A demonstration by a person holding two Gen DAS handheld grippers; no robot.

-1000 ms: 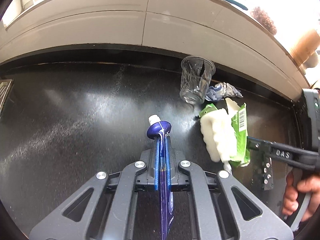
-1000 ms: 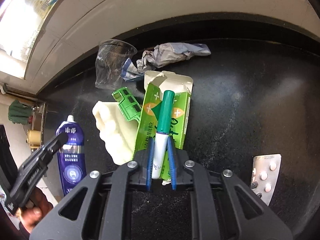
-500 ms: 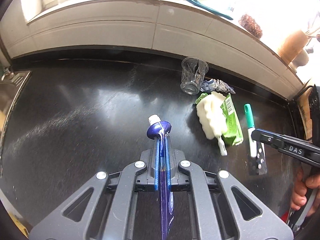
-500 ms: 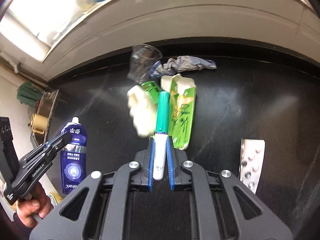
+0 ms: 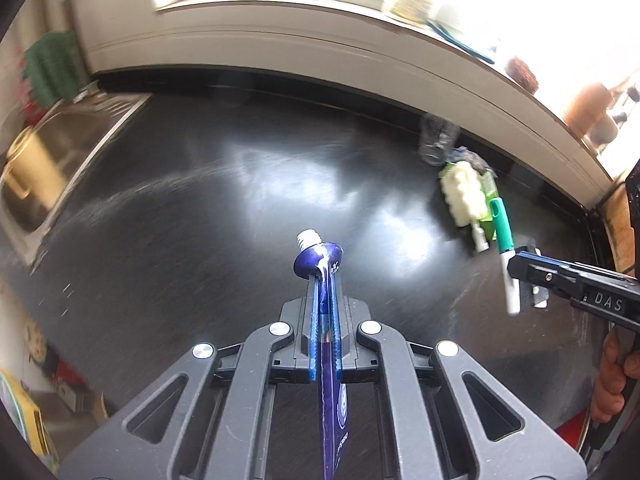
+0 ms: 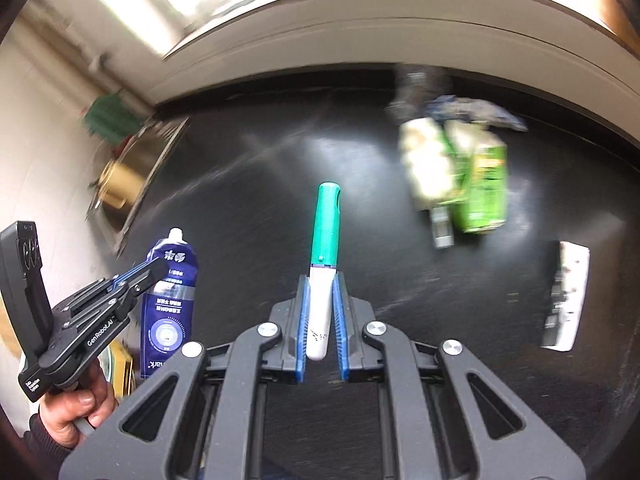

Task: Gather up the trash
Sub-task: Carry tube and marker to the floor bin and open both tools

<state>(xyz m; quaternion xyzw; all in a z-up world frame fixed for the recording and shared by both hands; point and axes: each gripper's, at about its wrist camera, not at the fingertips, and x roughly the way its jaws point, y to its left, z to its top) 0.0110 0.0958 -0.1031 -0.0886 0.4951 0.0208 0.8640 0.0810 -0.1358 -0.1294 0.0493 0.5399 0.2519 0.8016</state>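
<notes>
1. Left gripper (image 5: 324, 280): fingers clamped on a flattened blue tube (image 5: 330, 364), capless nozzle pointing forward, held above the black counter (image 5: 200, 220).
2. Right gripper (image 6: 320, 300): fingers clamped on a pen (image 6: 324, 264) with a white barrel and green cap. In the left view the pen (image 5: 505, 248) hangs from that gripper (image 5: 520, 268) clear of the counter.
3. Change over the last second: the pen, then low over the green carton (image 6: 482, 184), is now lifted clear of it, and both grippers have drawn back from the pile. The views have swung left, bringing the sink (image 5: 52, 160) and a brass-coloured pot (image 5: 18, 172) into frame; heavy blur suggests fast travel.
4. Meaning for the task (judgement): two pieces are in hand and appear to be on their way to a bin, which is not in view. The carry step is under way; the drop is not yet done.
5. Count, held: one tube, one pen.
6. Count, left on the counter near the back wall: one clear cup (image 5: 436, 140), one crumpled wrapper (image 6: 476, 110), one white foam piece (image 6: 426, 160) lying against the carton, one carton, and one blister pack (image 6: 566, 296) set apart nearer the front. A small grey item just below the foam is too blurred to name.
7. Tools: two grippers, each held in one hand (image 6: 72, 408).
</notes>
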